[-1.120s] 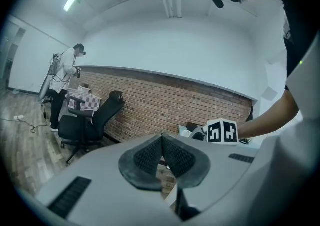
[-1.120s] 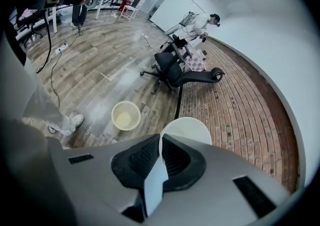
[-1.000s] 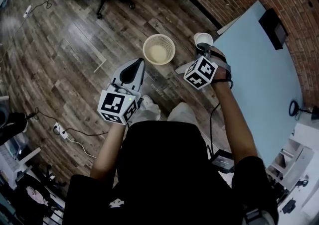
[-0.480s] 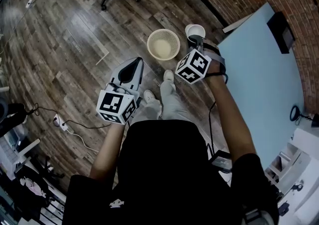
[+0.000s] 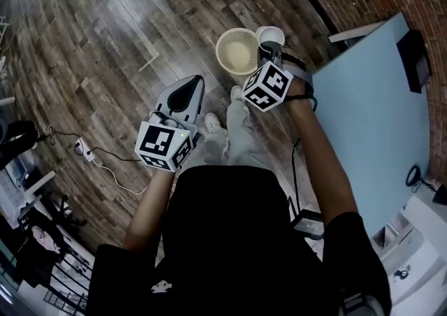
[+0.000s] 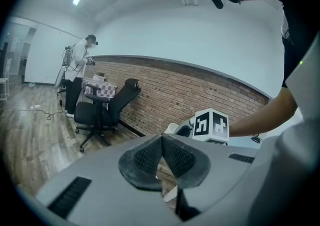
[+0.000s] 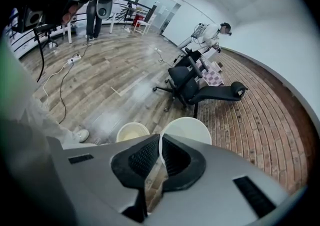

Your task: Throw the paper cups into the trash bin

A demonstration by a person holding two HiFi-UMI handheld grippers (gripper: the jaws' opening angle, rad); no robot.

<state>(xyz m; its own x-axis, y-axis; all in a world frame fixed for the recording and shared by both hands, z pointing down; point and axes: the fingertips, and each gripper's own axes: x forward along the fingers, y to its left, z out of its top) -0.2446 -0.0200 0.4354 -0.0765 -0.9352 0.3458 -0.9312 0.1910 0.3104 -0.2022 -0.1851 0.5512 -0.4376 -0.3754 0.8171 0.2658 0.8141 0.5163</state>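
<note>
1. Grip: right claw (image 5: 269, 50) is pinching the paper cup (image 5: 270, 33) by its rim. The right gripper view shows the thin white wall caught between the pads (image 7: 144, 158).
2. Paper cup hangs in the air, mouth seemingly up. In the head view it sits just beside the trash bin (image 5: 237, 51), at the bin's rim and not clearly over the opening. The bench (image 5: 370, 98) is off to the right.
3. Left claw (image 5: 186, 92) is pressed together with nothing in it, over the wood floor (image 5: 105, 42) and well apart from the bin.
4. Handling, my read: the cup is very light, thin-walled and soft. A hard squeeze would dent it, but a dent is harmless for trash.
5. Rim is likely the stiffest part, so a rim pinch is the sensible hold. A cup this light may cling to a pad or drift, so release it right above the bin.
</note>
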